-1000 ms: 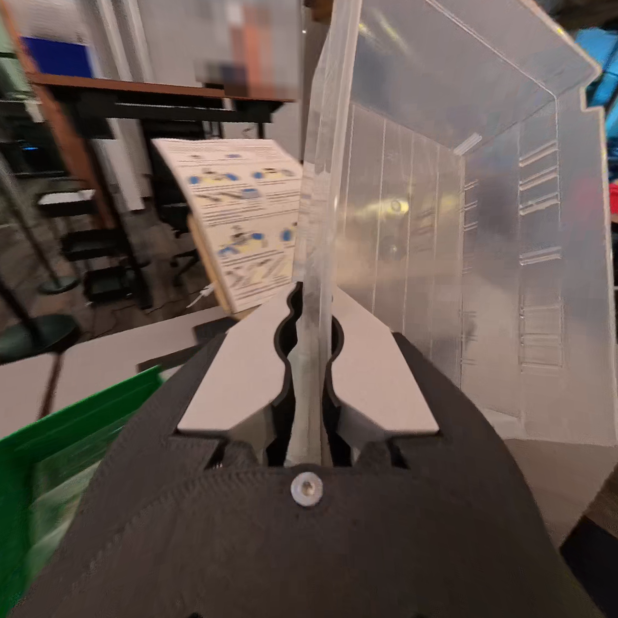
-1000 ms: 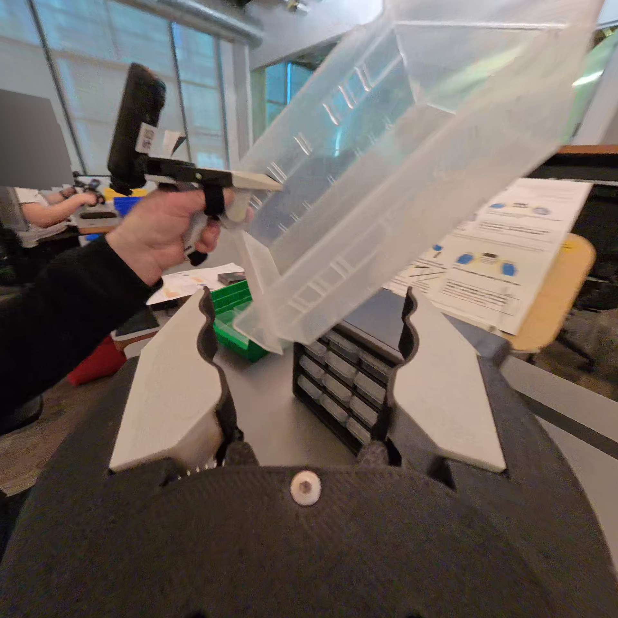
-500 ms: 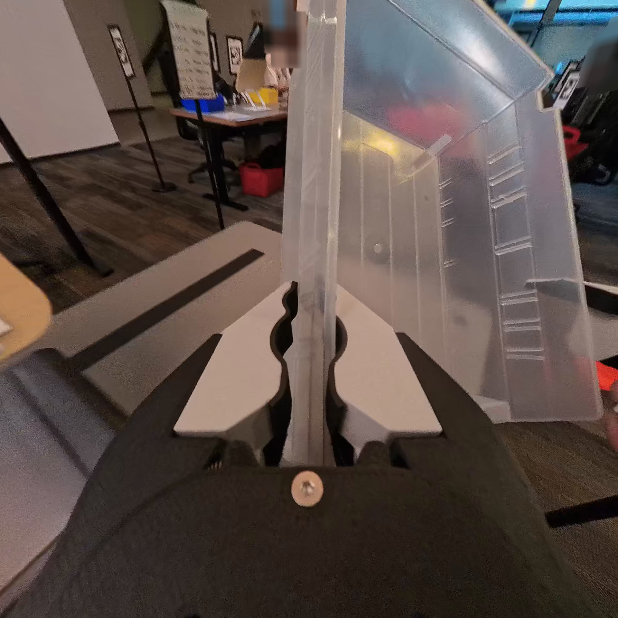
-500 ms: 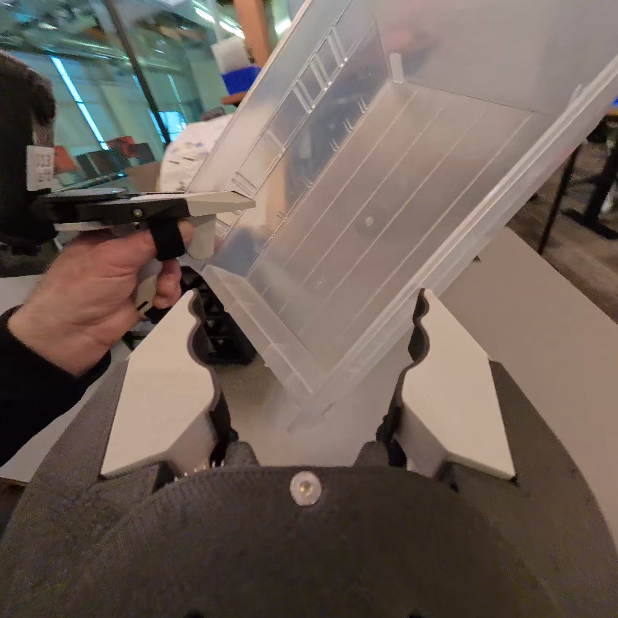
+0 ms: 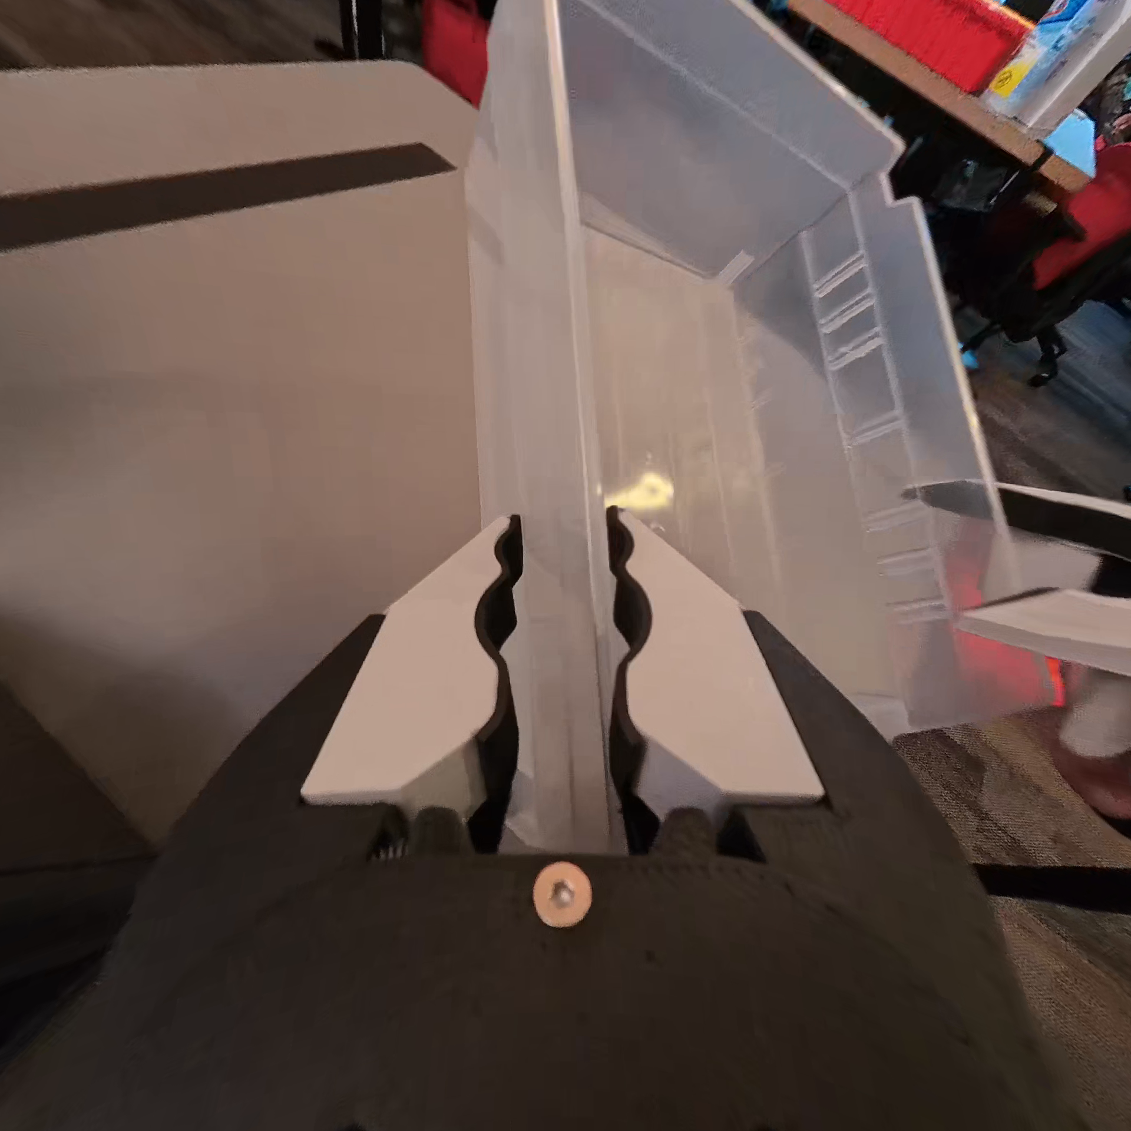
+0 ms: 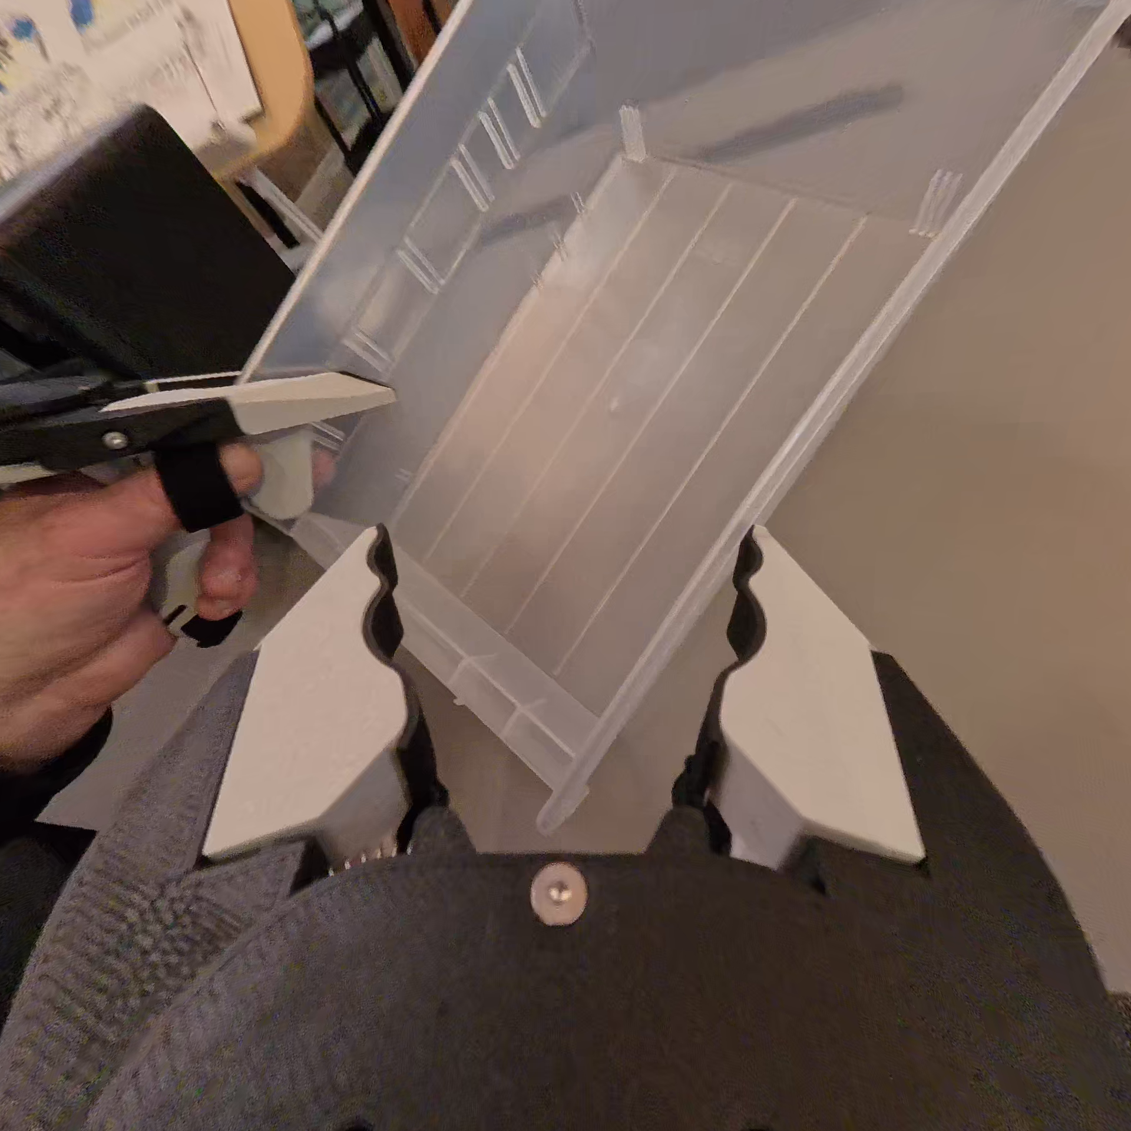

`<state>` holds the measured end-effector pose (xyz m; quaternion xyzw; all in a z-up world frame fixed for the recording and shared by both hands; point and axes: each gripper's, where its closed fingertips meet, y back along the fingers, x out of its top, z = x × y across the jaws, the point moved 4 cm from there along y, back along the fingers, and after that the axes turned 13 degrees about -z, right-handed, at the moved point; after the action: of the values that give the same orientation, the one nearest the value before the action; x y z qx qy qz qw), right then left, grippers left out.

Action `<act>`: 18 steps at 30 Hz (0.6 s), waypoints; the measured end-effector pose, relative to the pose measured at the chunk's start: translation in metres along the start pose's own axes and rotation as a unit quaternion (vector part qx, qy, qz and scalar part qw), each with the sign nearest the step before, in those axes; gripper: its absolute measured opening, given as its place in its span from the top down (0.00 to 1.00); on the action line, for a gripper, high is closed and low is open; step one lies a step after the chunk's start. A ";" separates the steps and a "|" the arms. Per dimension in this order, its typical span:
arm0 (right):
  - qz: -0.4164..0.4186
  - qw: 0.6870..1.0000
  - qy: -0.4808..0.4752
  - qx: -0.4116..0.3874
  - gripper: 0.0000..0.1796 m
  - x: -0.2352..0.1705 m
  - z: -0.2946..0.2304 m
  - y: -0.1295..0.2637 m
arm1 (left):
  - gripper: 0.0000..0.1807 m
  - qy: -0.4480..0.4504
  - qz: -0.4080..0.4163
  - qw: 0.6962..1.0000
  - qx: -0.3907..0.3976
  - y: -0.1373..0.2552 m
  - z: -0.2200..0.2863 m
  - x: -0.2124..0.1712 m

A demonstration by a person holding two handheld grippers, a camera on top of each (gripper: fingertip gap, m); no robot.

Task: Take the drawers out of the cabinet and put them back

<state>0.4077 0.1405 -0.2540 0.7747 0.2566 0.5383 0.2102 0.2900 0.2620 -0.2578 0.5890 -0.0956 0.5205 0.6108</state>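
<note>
A clear plastic drawer (image 5: 704, 367) is held tilted in the air above the grey table. My left gripper (image 5: 563, 526) is shut on one side wall of it, with the wall running up between the fingers. In the right wrist view the drawer (image 6: 612, 398) fills the middle, its open side facing me. My right gripper (image 6: 563, 538) is open, and the drawer's lower corner hangs between its fingers. I cannot tell if they touch it. The left gripper (image 6: 373, 391) shows there at the left, clamped on the drawer's wall. The cabinet is out of view.
The grey table (image 5: 214, 367) lies under the drawer and has a dark stripe (image 5: 214, 190) across it. A person's hand (image 6: 73, 612) holds the left gripper. A desk with red bins (image 5: 918, 30) stands beyond. A printed sheet on a board (image 6: 122, 61) is at the far left.
The drawer has swung away from above the cabinet and green bin, down over the bare grey table. My right gripper has closed in, so the drawer's corner now sits between its open fingers.
</note>
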 end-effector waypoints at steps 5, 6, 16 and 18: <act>-0.059 0.998 0.000 0.012 0.42 0.007 0.023 -0.037 | 0.73 0.053 -0.018 0.998 -0.018 -0.017 -0.009 -0.017; -0.068 0.998 0.003 0.011 0.44 0.011 0.028 -0.043 | 0.72 0.077 -0.022 0.996 -0.028 -0.021 -0.012 -0.021; -0.130 0.991 0.037 0.010 0.54 0.067 0.080 -0.084 | 0.57 0.099 -0.035 0.991 -0.085 -0.046 0.008 -0.026; -0.127 0.991 0.044 0.014 0.57 0.075 0.088 -0.092 | 0.50 0.092 -0.027 0.991 -0.088 -0.051 0.010 -0.020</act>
<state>0.4970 0.2550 -0.2841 0.7146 0.3694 0.5370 0.2542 0.3243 0.2552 -0.3012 0.4848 -0.0683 0.5453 0.6804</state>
